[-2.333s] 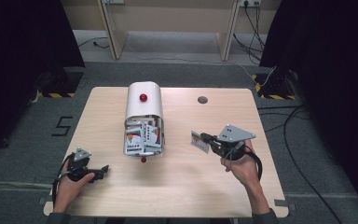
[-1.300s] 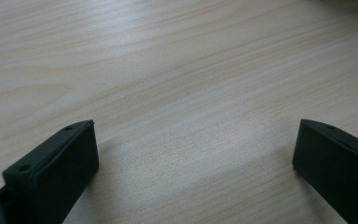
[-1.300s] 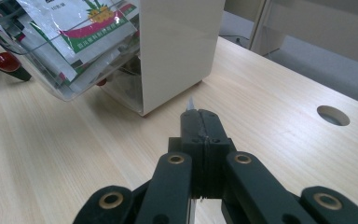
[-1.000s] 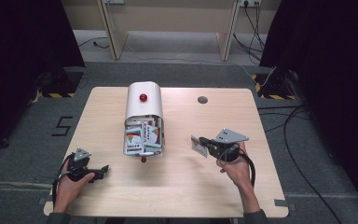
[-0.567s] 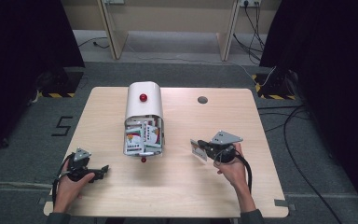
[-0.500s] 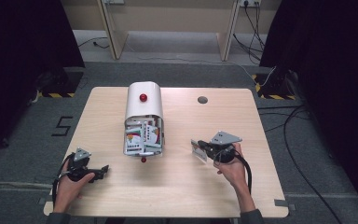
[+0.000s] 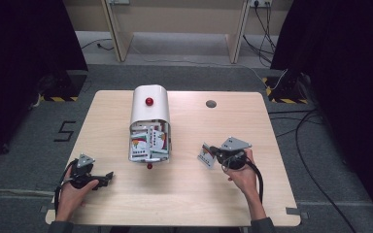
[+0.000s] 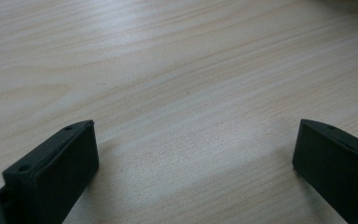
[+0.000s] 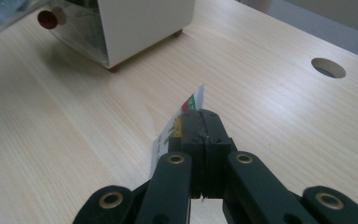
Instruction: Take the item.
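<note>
We see the right gripper (image 7: 215, 156) at the near right of the pale wooden table (image 7: 272, 145), its two black jaws pressed together on a small white card with red, green and yellow print (image 7: 206, 156). In the right gripper view the card (image 9: 179, 123) stands on edge between the jaw tips, sticking out beyond them and to their left, its lower edge close to the table surface; we cannot tell whether it touches. To the left of that gripper, well apart, stands a white round-topped box with a red knob (image 7: 149, 108), its clear front flap (image 7: 149, 144) lying open over more printed cards. A round hole (image 7: 211, 103) sits in the table at the far right. At the near left, the left gripper (image 7: 104, 177) rests low over bare wood, its jaws spread wide with nothing between them.
</note>
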### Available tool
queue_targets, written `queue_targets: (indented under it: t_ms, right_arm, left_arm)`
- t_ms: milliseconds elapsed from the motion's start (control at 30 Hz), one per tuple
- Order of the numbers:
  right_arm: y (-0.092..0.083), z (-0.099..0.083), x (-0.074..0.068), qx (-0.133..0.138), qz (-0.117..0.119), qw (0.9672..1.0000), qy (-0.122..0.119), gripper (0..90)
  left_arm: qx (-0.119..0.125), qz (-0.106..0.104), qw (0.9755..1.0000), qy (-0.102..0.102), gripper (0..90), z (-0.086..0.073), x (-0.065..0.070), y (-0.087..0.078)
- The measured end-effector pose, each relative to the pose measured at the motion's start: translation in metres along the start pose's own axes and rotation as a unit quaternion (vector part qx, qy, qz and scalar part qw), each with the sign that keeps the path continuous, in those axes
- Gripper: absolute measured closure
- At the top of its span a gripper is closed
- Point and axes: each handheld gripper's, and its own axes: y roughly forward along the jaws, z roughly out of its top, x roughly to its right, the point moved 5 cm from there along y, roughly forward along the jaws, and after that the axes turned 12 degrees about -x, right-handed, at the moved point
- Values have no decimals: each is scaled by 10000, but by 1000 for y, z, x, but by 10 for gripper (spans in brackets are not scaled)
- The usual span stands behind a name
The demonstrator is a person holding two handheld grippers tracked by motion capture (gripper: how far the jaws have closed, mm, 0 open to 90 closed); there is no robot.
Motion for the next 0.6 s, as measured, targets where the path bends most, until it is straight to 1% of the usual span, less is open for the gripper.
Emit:
queue_targets:
  t_ms: [67, 333, 400, 600]
  right_arm:
    - [2, -3, 4, -46, -37, 10000, 56, 898]
    - [7, -11, 11, -169, -99, 9997, 136, 893]
    - [9, -14, 14, -251, -175, 9994, 158, 891]
    - [15, -21, 19, -365, -235, 9988, 227, 883]
  left_arm:
    - [-1, 0, 10000, 2, 0, 0, 0, 0]
    - [-1, -3, 10000, 0, 0, 0, 0, 0]
    - [-4, -2, 10000, 3, 0, 0, 0, 0]
    - [-1, 2, 10000, 1, 0, 0, 0, 0]
